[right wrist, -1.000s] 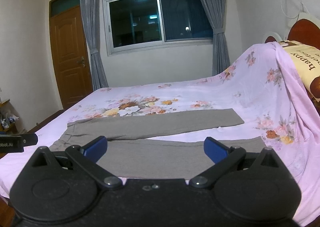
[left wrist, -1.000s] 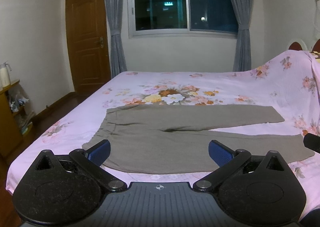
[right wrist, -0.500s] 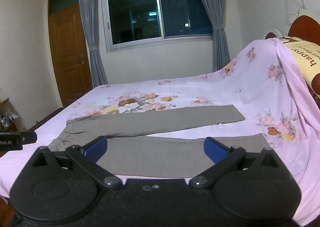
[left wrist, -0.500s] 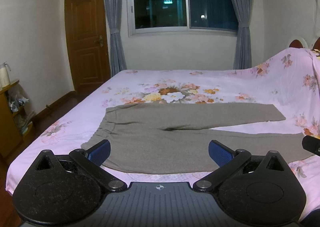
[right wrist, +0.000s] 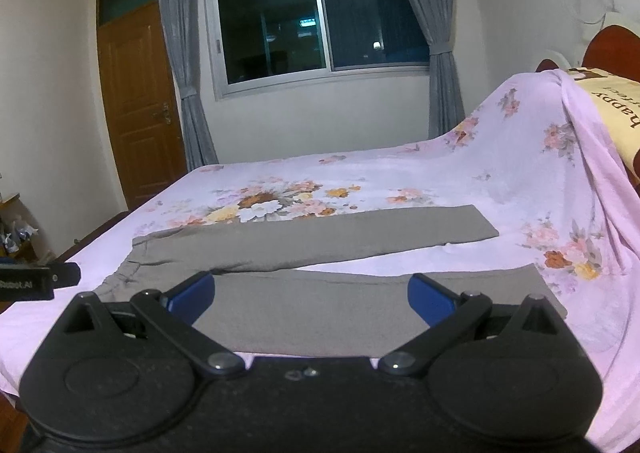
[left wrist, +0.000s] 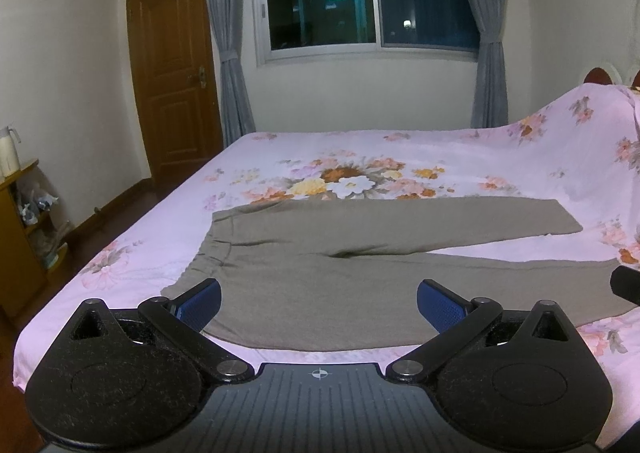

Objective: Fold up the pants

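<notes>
The grey pants (left wrist: 332,273) lie flat across the middle of both frames on the flowered bedsheet (left wrist: 360,157), legs splayed rightward. Our left gripper (left wrist: 319,303) and right gripper (right wrist: 311,299) hover low in frame, fingers wide apart, gripping nothing. We judge it best to pinch the near leg's edge at waistband and cuff together, lifting evenly.

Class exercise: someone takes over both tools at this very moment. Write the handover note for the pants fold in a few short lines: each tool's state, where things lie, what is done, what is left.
Left tool: open, holding nothing, above the near edge of the pants toward the waistband end.
Right tool: open, holding nothing, above the near leg toward the cuff end.
Pants: spread flat on the bed, waistband to the left, the two legs spread apart in a V toward the right.
Done: pants laid out; no fold yet.
Left: all of the folding. Likely first step: lay one leg over the other, then fold along the length.
</notes>
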